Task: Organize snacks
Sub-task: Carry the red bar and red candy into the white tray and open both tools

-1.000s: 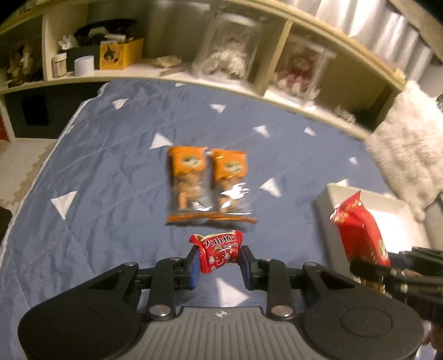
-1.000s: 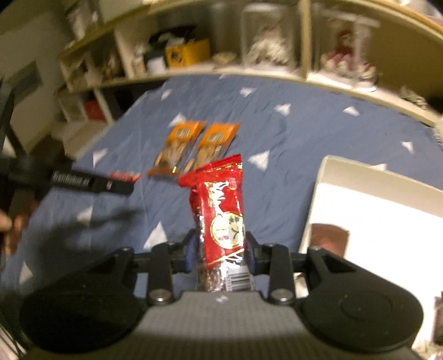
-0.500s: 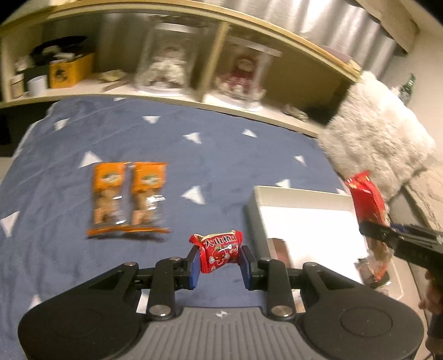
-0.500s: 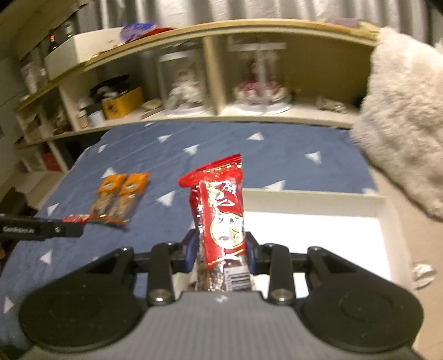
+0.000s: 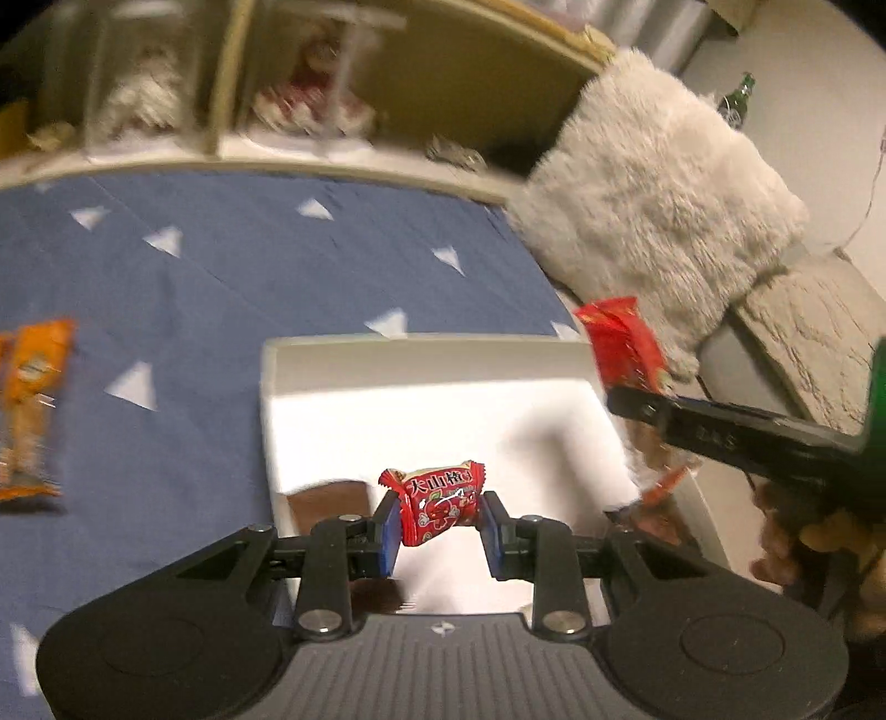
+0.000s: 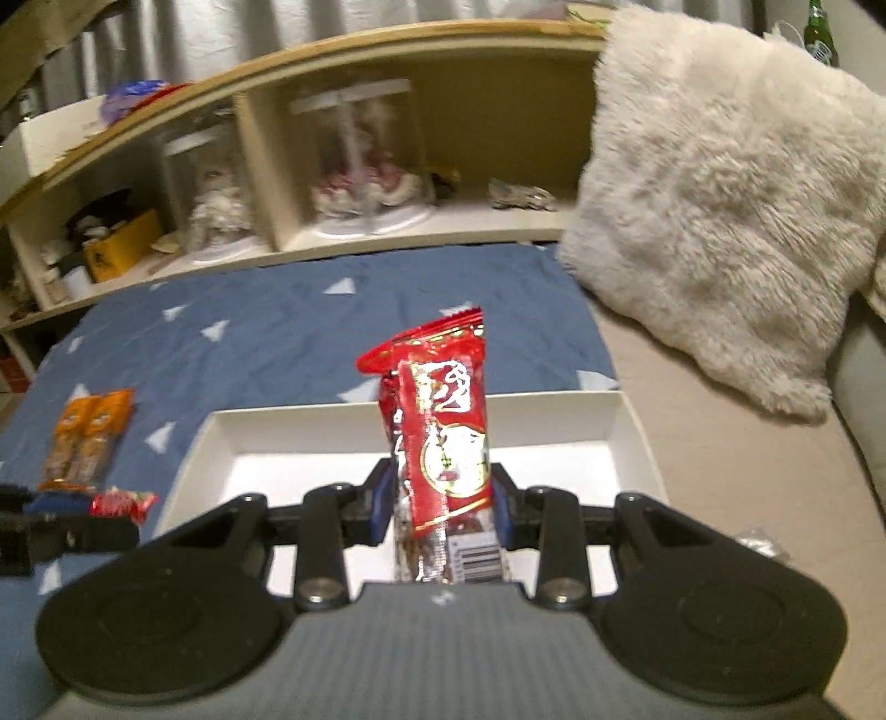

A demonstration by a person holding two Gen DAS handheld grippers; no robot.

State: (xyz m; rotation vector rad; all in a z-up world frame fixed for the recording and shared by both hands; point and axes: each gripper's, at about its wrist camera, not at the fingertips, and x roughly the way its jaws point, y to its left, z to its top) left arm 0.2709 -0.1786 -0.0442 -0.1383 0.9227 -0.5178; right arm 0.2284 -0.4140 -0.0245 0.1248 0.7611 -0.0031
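Note:
My left gripper (image 5: 440,523) is shut on a small red candy packet (image 5: 440,501) and holds it over the near part of the white tray (image 5: 421,346). My right gripper (image 6: 443,498) is shut on a tall red snack bag (image 6: 443,421) held upright over the same white tray (image 6: 343,418). The right gripper and its red snack bag (image 5: 623,343) show at the tray's right edge in the left wrist view. Two orange snack packs (image 6: 88,437) lie on the blue cloth, left of the tray. A brown item (image 5: 326,501) lies in the tray's near left corner.
A blue quilt with white triangles (image 5: 221,266) covers the surface. A curved wooden shelf (image 6: 354,166) with glass cases and clutter runs along the back. A white fluffy cushion (image 6: 720,210) lies right of the tray. A green bottle (image 6: 819,27) stands behind it.
Both grippers have swung right with their packets, from over the blue quilt to over the white tray. The orange packs have slid to the left edge of both views.

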